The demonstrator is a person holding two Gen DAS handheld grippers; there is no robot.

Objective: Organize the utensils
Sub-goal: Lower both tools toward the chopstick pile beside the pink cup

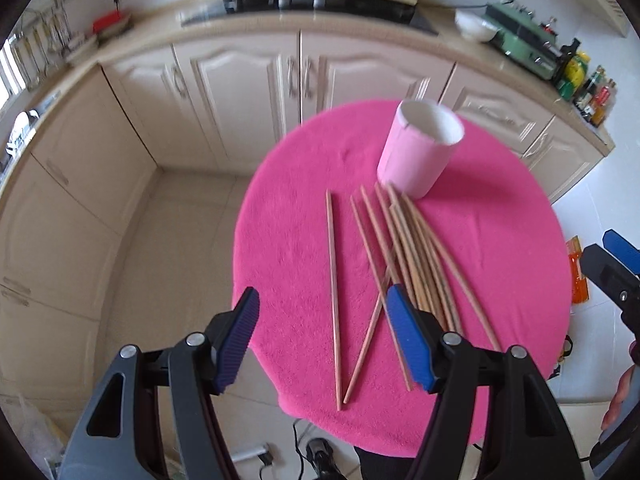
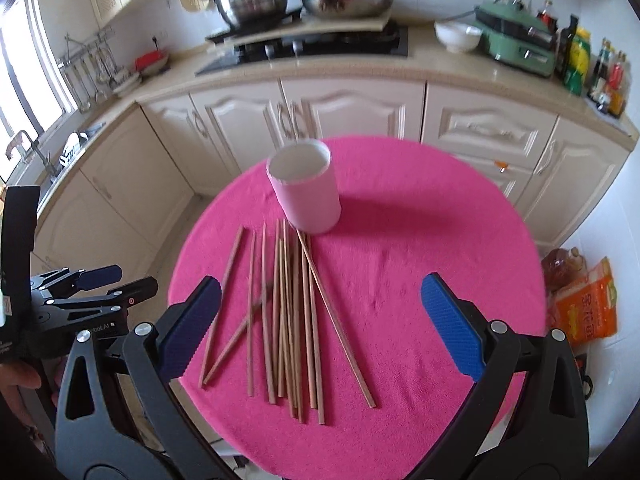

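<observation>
Several wooden chopsticks [image 1: 416, 256] lie loose on a round table with a pink cloth [image 1: 288, 184], fanned out in front of an upright pink cup [image 1: 420, 148] that looks empty. My left gripper [image 1: 320, 324] is open and empty, above the near ends of the chopsticks. In the right wrist view the chopsticks [image 2: 292, 312] lie left of centre below the pink cup [image 2: 306, 186] on the pink cloth [image 2: 440, 232]. My right gripper [image 2: 320, 312] is open and empty above them. The left gripper [image 2: 92, 292] shows at the left edge.
Cream kitchen cabinets [image 2: 340, 112] and a counter with a stove [image 2: 304, 46], pots, a white bowl [image 2: 458, 36] and bottles run behind the table. An orange bag [image 2: 588, 304] and bottles stand on the floor at the right. Tiled floor [image 1: 180, 248] lies left of the table.
</observation>
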